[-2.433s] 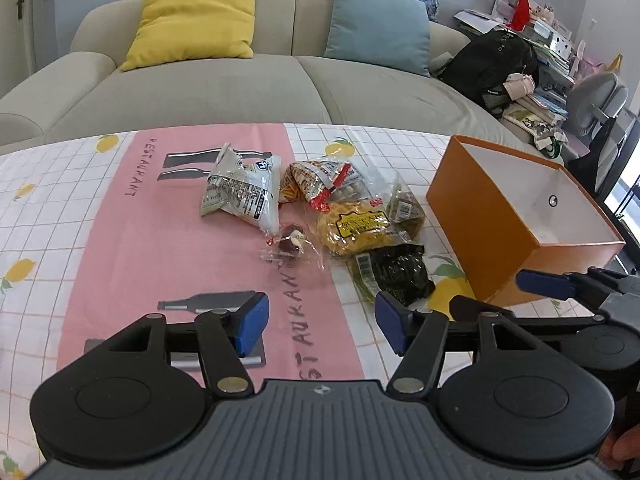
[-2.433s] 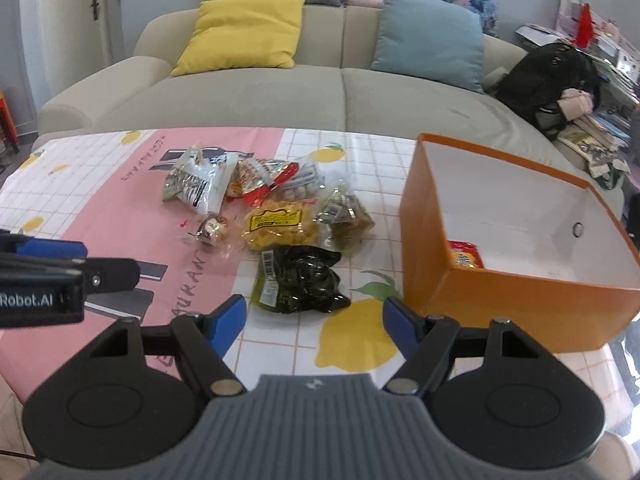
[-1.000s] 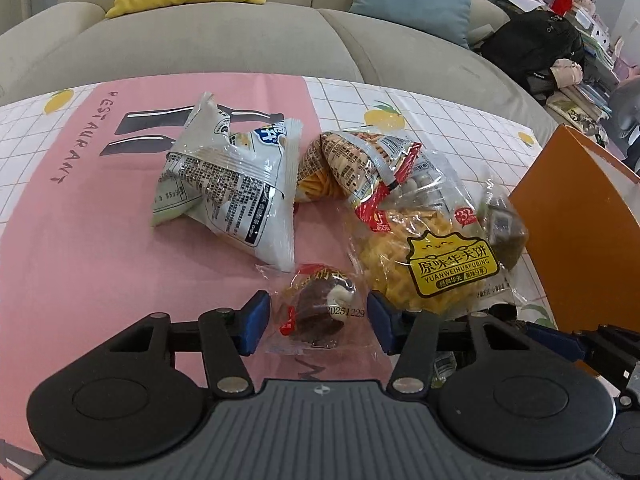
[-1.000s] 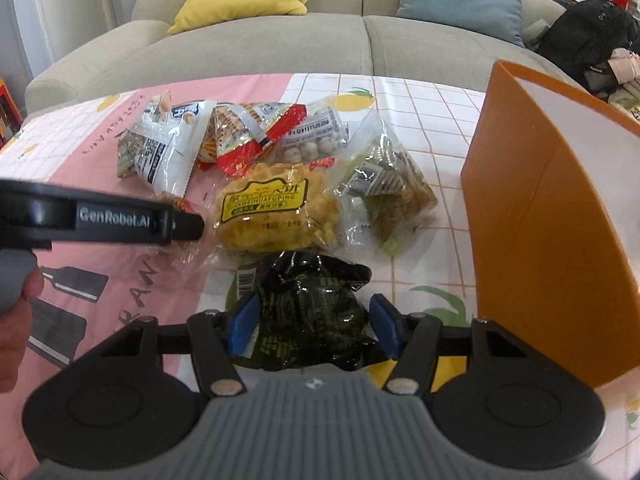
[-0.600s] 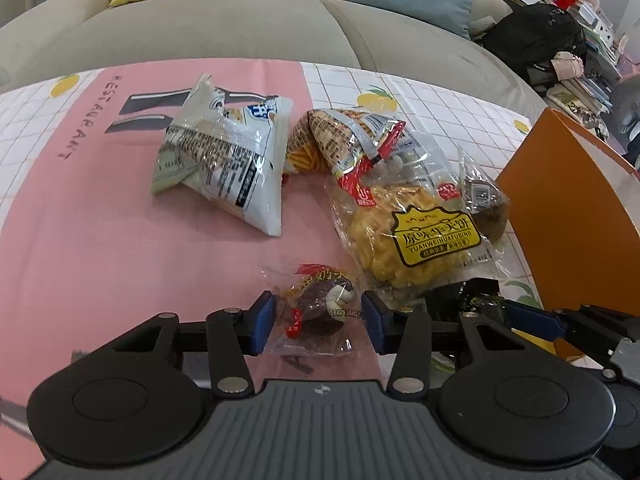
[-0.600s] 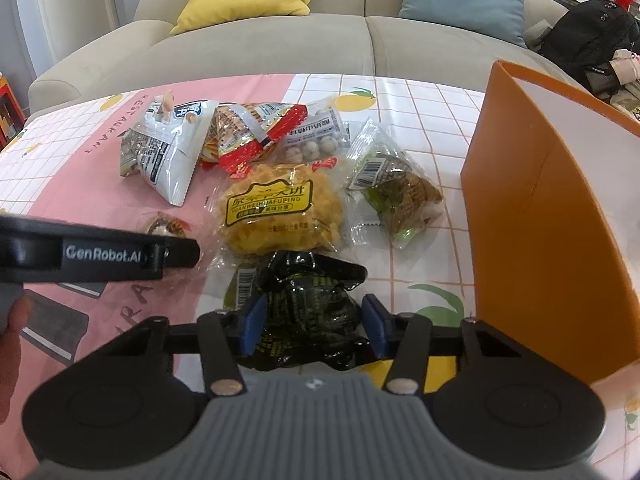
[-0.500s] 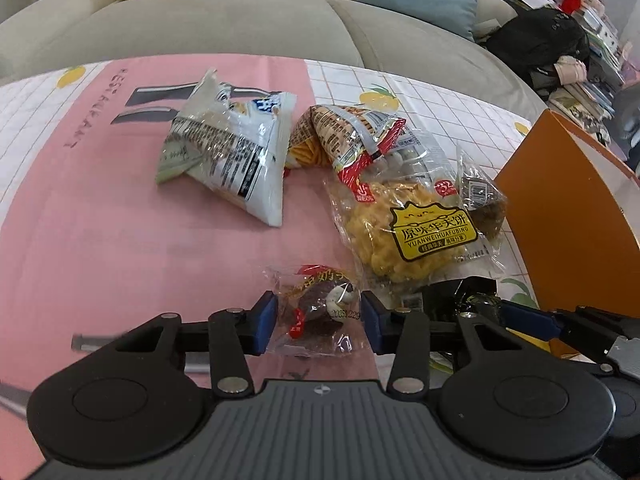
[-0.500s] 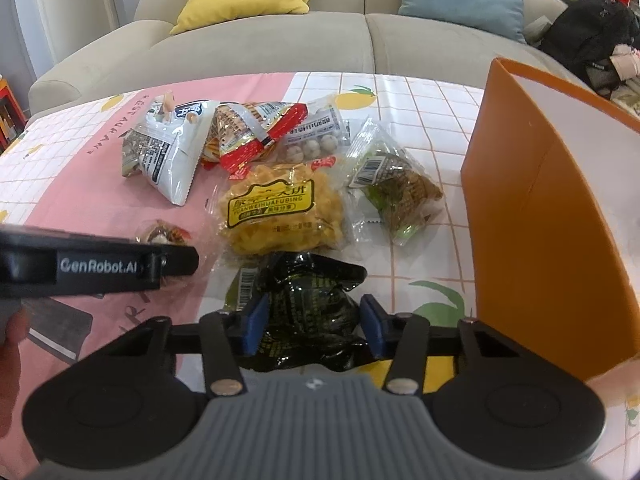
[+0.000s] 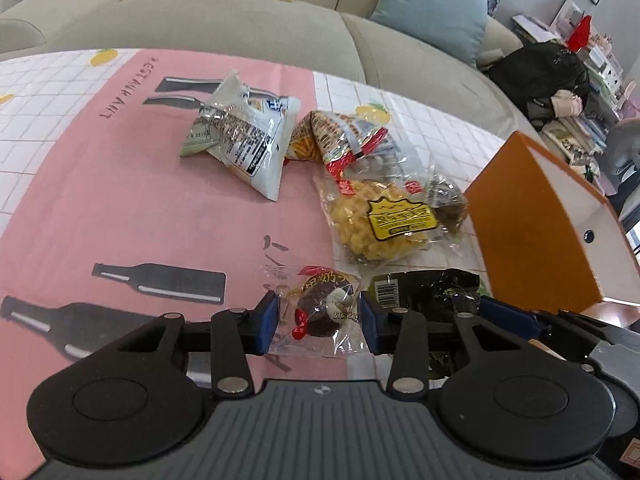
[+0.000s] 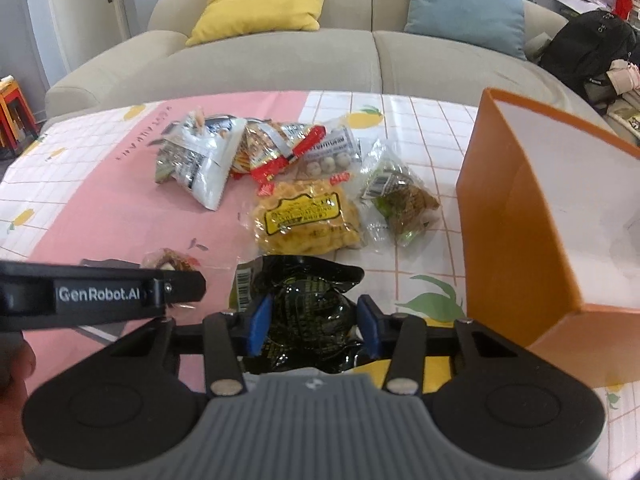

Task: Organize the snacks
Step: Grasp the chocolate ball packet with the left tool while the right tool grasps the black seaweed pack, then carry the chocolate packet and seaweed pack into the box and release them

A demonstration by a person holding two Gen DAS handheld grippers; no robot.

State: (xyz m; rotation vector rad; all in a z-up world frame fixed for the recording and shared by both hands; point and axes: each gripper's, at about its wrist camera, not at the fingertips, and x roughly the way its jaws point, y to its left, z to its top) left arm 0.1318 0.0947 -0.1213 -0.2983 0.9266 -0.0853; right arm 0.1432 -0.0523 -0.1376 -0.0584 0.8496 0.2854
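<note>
orange box (image 10: pixel 516 240) stands open at the right of the table (image 9: pixel 100 208), side wall toward the snacks, nothing from the pile seen going into it yet. between it and the pink panel of the cloth lie the loose packets: white pouch (image 9: pixel 244 144), red-striped bag (image 9: pixel 340 140), yellow cracker bag (image 10: pixel 308 220), small clear bag with greenish contents (image 10: pixel 404 200), all apart from both tools.

change noted: both pairs of jaws have just been closing, each with a packet between them. right gripper (image 10: pixel 314 330) now has its blue pads pressed into the sides of the black foil packet (image 10: pixel 308 304), the foil bulging above the pads. left gripper (image 9: pixel 320 322) clamps the small clear-wrapped brown sweet (image 9: pixel 320 312), its wrapper crumpled against both pads. judgement: two picks are secured at once, and the carry to the box is the step that follows; the black packet sits nearest the box wall.

against the earlier frames: a second ago both sets of pads stood wider, flanking the packets without pinching them; further back both tools hung over the table well short of the pile with jaws wide. both packets now appear slightly raised off the cloth, and the pile looks farther off in each wrist view. a hand (image 10: pixel 12 380) shows at the left edge of the right wrist view, behind the left tool
</note>
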